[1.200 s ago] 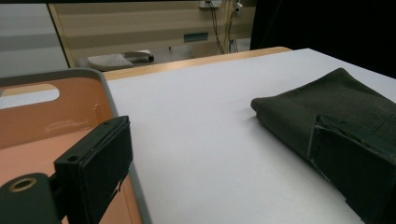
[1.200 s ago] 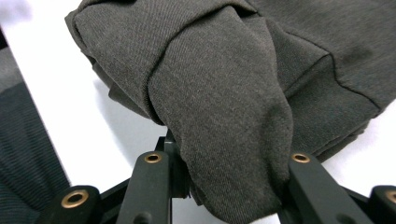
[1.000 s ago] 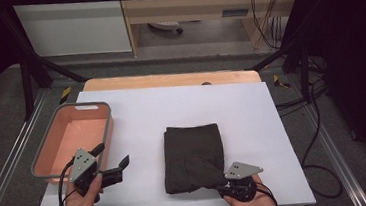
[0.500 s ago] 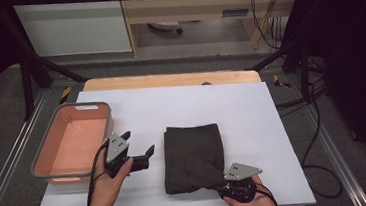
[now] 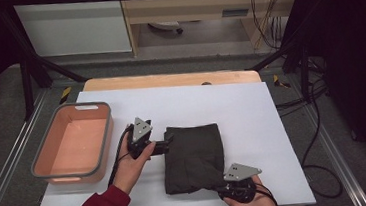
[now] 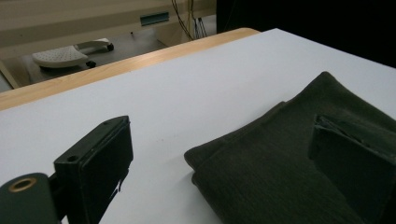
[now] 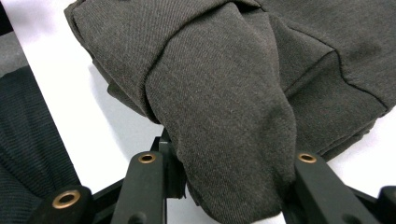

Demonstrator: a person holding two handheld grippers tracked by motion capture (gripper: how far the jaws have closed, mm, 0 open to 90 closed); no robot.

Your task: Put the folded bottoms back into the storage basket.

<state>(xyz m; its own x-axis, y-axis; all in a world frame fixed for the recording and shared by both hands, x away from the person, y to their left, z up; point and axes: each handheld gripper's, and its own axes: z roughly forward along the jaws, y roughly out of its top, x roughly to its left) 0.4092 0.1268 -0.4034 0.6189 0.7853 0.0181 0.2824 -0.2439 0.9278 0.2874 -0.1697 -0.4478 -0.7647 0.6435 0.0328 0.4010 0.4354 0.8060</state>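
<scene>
A folded dark olive garment (image 5: 194, 154) lies on the white table top (image 5: 181, 103). My left gripper (image 5: 168, 143) is at the garment's far left corner, jaws open. In the left gripper view (image 6: 219, 137), one jaw is over bare table and the other is above the cloth (image 6: 280, 177), with the folded corner between them. My right gripper (image 5: 224, 183) is at the garment's near right corner. In the right gripper view (image 7: 229, 161), it is shut on a bunched fold of the fabric (image 7: 224, 93), which is lifted slightly off the table.
A salmon tub with a grey rim (image 5: 107, 134) stands at the table's left, just left of my left hand. A wooden strip (image 5: 169, 79) runs along the far edge. Cables (image 5: 319, 136) hang off the right side.
My left gripper has moved right from beside the tub to the garment's left edge. The right gripper has stayed shut on the near right corner.
</scene>
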